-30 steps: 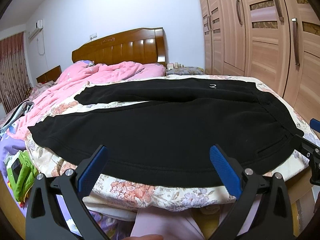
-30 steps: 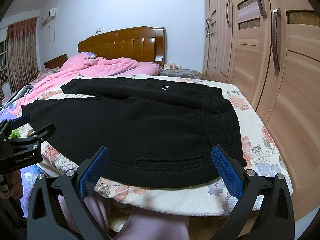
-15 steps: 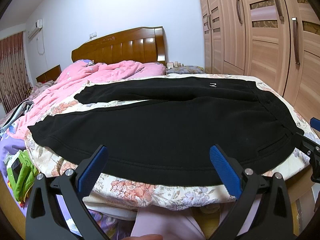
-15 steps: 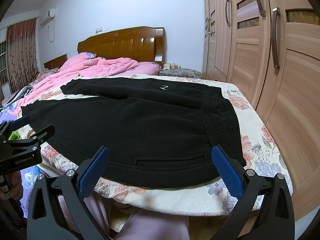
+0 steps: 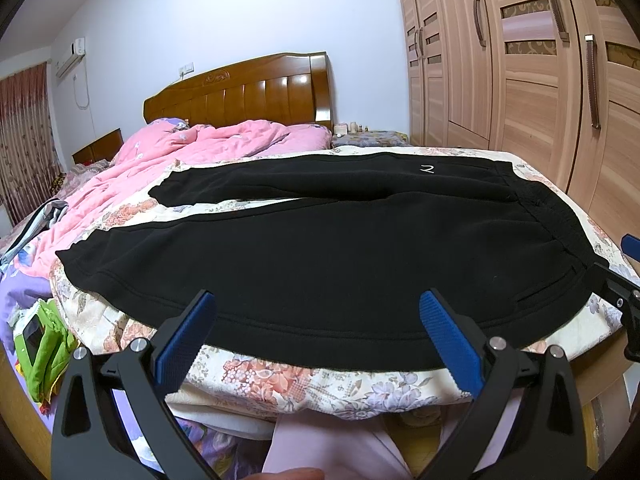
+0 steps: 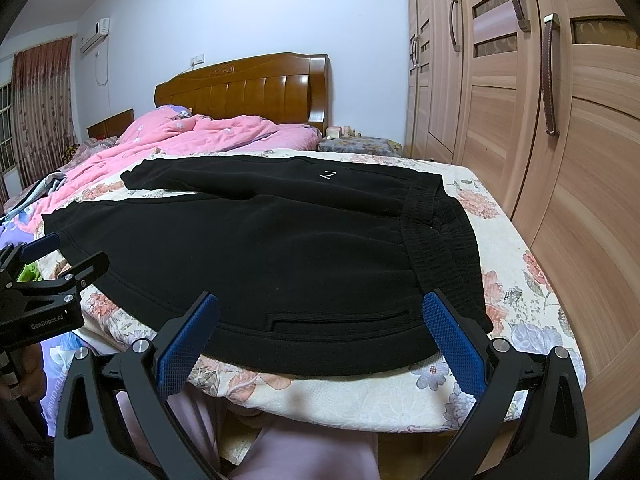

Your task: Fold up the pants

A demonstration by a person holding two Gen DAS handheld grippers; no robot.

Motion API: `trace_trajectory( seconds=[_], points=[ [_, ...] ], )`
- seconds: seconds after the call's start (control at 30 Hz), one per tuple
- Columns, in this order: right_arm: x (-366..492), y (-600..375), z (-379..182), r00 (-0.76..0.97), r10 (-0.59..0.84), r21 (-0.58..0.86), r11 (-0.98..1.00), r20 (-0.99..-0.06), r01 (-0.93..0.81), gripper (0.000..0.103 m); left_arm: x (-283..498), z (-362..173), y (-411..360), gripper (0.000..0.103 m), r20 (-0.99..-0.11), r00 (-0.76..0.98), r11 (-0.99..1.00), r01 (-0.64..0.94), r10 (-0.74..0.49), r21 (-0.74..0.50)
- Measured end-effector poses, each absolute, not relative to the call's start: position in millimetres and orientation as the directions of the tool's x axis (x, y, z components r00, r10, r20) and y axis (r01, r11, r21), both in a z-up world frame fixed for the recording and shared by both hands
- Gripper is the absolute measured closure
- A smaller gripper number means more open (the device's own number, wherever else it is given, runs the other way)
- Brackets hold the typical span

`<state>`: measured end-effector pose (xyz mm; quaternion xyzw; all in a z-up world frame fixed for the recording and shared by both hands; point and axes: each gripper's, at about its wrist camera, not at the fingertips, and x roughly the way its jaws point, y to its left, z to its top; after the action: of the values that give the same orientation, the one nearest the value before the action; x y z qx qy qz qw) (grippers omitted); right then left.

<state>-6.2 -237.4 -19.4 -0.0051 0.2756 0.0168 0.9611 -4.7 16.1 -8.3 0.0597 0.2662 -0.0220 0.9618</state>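
Black pants (image 5: 320, 256) lie spread flat across the foot of the bed, waistband (image 6: 436, 236) to the right, both legs running left, a small white logo on the far leg. My left gripper (image 5: 320, 312) hovers open just before the near hem of the near leg, nothing between its blue pads. My right gripper (image 6: 320, 316) hangs open in front of the hip pocket near the waistband, also holding nothing. Each gripper shows at the edge of the other's view.
The floral bedsheet (image 5: 304, 384) hangs over the near bed edge. A pink quilt (image 5: 192, 152) is heaped at the back left before the wooden headboard (image 5: 248, 92). Wardrobe doors (image 6: 540, 128) line the right. A green item (image 5: 44, 344) lies low left. The person's pale-clad legs (image 6: 304, 452) are below.
Both grippers have barely shifted; the views drifted slightly. The pants lie as before.
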Motion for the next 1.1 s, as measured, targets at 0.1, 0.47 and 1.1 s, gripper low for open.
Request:
trace_trajectory(
  seconds=[0.1,0.47,1.1],
  points=[
    [-6,-238,-20,0.847,0.031,0.002,0.999,-0.530,-0.035,0.004,-5,-9,17,0.002,-0.517,0.856,0.992,0.075,-0.011,0.102],
    [39,-261,-1,0.852,-0.028,-0.067,0.998,-0.523,-0.009,0.004,23,-3,19,0.002,-0.550,0.835,0.967,0.117,0.029,0.228],
    [405,-390,-29,0.578,0.206,0.081,0.969,-0.789,-0.234,0.005,322,28,44,0.002,-0.752,0.503,0.899,0.327,-0.427,-0.291]
  ],
)
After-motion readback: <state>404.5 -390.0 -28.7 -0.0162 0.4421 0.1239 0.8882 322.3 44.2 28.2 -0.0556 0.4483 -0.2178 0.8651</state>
